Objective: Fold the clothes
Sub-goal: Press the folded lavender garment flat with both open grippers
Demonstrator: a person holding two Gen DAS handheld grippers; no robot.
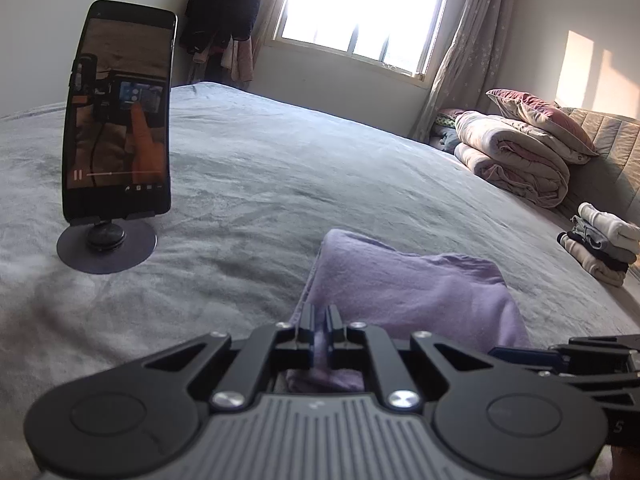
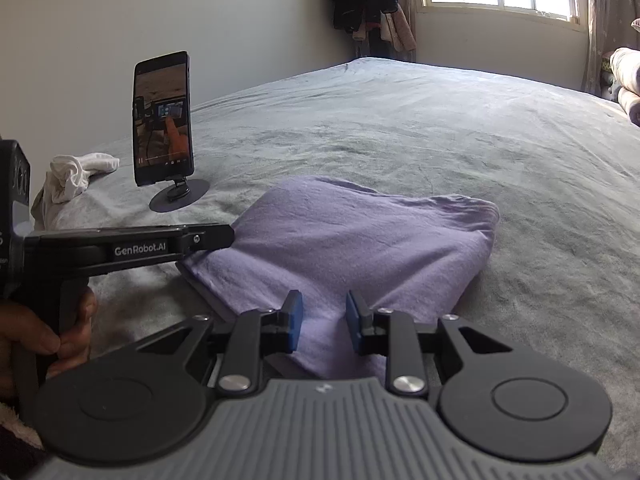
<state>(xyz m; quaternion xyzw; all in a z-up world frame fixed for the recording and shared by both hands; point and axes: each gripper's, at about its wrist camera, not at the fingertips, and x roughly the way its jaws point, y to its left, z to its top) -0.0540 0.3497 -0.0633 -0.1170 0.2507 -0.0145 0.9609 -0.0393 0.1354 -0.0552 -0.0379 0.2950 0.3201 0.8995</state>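
The lilac garment (image 2: 340, 236) is soft matt cloth, lightly creased. Under it the grey bedspread (image 2: 440, 128) looks plush and fuzzy. The right gripper (image 2: 322, 322) shows matt black metal links, shiny silver screws and blue rubbery pads. The phone (image 1: 118, 108) has a glossy glass face.

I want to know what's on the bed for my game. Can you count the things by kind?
Purple garment, being folded: 1
White crumpled cloth: 1
Stack of folded clothes: 1
Phone on a stand: 1
Rolled quilt with a pillow on top: 1 each, 2
Total: 6
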